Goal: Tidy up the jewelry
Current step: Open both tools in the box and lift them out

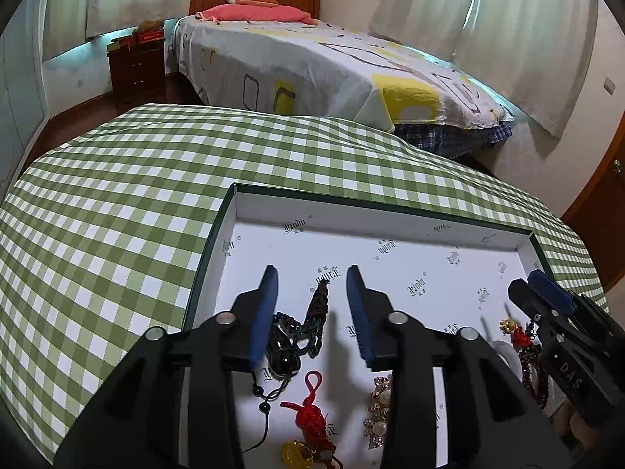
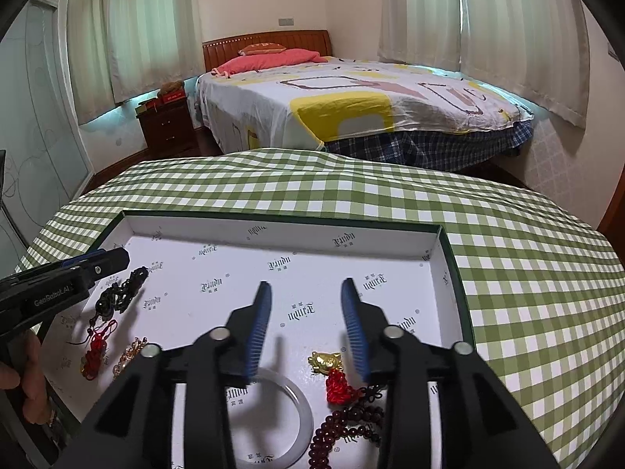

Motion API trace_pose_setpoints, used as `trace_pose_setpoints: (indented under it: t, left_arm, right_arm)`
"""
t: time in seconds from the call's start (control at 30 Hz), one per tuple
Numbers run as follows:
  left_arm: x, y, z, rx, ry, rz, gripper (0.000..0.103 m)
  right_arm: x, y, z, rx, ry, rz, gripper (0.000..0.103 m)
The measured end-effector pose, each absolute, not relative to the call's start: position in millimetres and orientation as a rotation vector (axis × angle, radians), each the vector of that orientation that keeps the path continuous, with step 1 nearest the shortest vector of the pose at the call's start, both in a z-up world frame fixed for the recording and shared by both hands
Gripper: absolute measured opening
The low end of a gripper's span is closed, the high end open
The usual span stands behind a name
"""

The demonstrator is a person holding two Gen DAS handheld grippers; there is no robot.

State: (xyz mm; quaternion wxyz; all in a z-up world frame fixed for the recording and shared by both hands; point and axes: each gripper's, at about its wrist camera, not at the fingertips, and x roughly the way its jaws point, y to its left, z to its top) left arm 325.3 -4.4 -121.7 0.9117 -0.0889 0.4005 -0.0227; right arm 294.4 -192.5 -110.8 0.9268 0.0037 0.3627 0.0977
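- Left wrist view first: the left claw (image 1: 312, 277) stands apart with nothing clamped, hovering over the white-lined box (image 1: 390, 211) on the checked counter (image 1: 117, 195).
- Directly under its gap, toward 6 o'clock, lies the dark cord necklace (image 1: 308, 324), its long axis running roughly 12 to 6, nearly in line with the fingers.
- Further toward 6 lie a red knot charm (image 1: 310, 402) and a pearl brooch (image 1: 377, 406); the box floor toward 12 is open room up to the far wall.
- Right wrist view next: the right claw (image 2: 306, 289) is likewise apart and empty.
- Below it at 6 o'clock sit a pale bangle (image 2: 304, 410), a gold-and-red charm (image 2: 332, 371) and dark red beads (image 2: 343, 426), all near the right wall.
- Judging by position, each hand is nearer its own cluster; the left one looks better aligned for a pick.
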Motion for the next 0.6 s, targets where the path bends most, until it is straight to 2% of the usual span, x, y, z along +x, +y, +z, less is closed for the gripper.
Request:
trace_pose_setpoints:
  t: [0.2, 0.4, 0.6]
  left_arm:
    - [307, -2, -109, -0.166, 0.761, -0.057, 0.052]
    - [277, -3, -90, -0.125, 0.675, -0.076, 0.058]
    - [248, -6, -75, -0.118, 0.63, -0.099, 0.058]
  right_arm:
    - [285, -194, -101, 0.013, 0.706, 0.202, 0.048]
    - [270, -195, -87, 0.013, 0.667, 0.203, 0.053]
    - [245, -196, -77, 0.018, 0.644, 0.205, 0.053]
